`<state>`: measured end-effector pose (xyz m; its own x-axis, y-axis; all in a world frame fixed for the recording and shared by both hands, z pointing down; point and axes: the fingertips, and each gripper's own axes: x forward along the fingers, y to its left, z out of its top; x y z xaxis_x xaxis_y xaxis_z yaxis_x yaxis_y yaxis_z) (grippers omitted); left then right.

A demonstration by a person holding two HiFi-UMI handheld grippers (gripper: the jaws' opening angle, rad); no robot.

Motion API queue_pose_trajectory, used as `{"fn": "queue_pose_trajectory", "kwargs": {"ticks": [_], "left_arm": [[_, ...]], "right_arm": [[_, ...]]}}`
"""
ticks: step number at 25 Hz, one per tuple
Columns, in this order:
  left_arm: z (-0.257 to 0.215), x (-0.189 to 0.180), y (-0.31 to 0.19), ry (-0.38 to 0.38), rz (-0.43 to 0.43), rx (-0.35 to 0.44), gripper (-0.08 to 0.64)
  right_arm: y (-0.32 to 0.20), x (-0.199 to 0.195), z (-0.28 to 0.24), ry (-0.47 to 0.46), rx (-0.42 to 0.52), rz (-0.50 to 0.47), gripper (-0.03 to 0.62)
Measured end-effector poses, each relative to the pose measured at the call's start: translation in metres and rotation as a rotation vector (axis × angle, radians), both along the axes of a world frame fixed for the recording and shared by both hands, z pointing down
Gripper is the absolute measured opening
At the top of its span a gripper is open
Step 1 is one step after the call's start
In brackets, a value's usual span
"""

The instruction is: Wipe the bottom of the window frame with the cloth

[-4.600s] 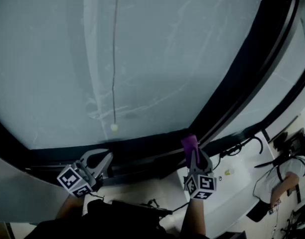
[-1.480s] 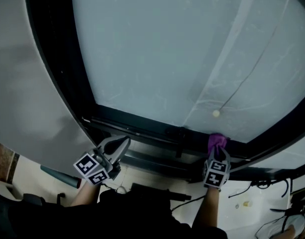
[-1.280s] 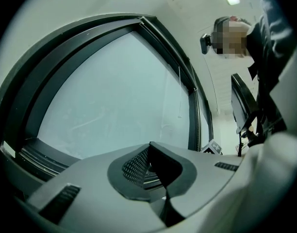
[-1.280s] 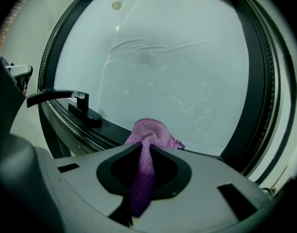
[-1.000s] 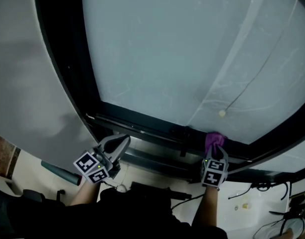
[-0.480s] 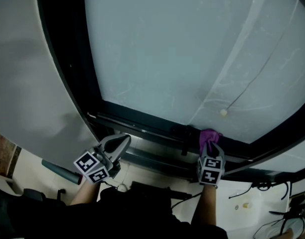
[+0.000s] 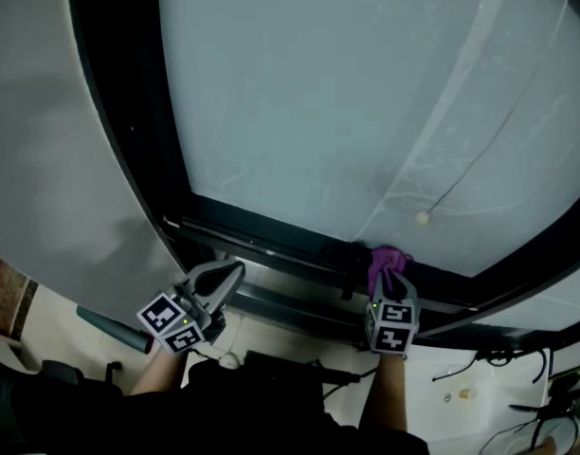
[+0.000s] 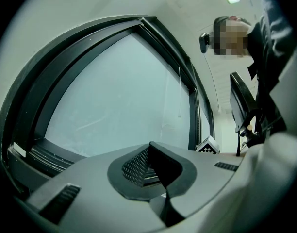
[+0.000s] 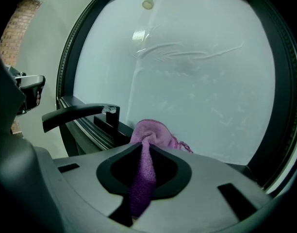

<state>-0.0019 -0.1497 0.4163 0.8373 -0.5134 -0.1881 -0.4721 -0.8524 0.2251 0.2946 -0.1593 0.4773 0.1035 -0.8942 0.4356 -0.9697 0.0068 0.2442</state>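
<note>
The right gripper (image 7: 383,275), jaws clamped on a purple cloth (image 7: 388,257), has slid a little to the left along the black bottom rail of the window frame (image 7: 262,238) since a moment ago. The cloth now presses on the rail just beside the black window handle (image 7: 350,265). The left gripper (image 7: 231,271) hangs below the rail as before, jaws closed and empty. Only the right gripper view shows the handle's lever jutting left. Only the left gripper view shows the person (image 8: 272,47) leaning overhead.
</note>
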Motion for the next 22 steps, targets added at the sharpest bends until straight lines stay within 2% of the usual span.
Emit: {"fn": "queue_pose_trajectory", "kwargs": {"ticks": [4, 8, 10, 22], "left_arm": [[0.002, 0.000, 0.002, 0.002, -0.005, -0.004, -0.003], [0.002, -0.001, 0.002, 0.001, -0.012, -0.003, -0.003], [0.001, -0.002, 0.002, 0.001, -0.016, -0.001, -0.003], [0.001, -0.008, 0.003, -0.003, -0.032, 0.000, -0.003]], "right_arm": [[-0.003, 0.002, 0.001, -0.008, -0.010, -0.023, 0.056], [-0.004, -0.010, -0.009, -0.133, 0.023, -0.070, 0.056], [-0.006, -0.014, -0.013, -0.156, 0.034, -0.084, 0.055], [-0.020, -0.039, -0.030, -0.109, 0.085, -0.191, 0.057]]}}
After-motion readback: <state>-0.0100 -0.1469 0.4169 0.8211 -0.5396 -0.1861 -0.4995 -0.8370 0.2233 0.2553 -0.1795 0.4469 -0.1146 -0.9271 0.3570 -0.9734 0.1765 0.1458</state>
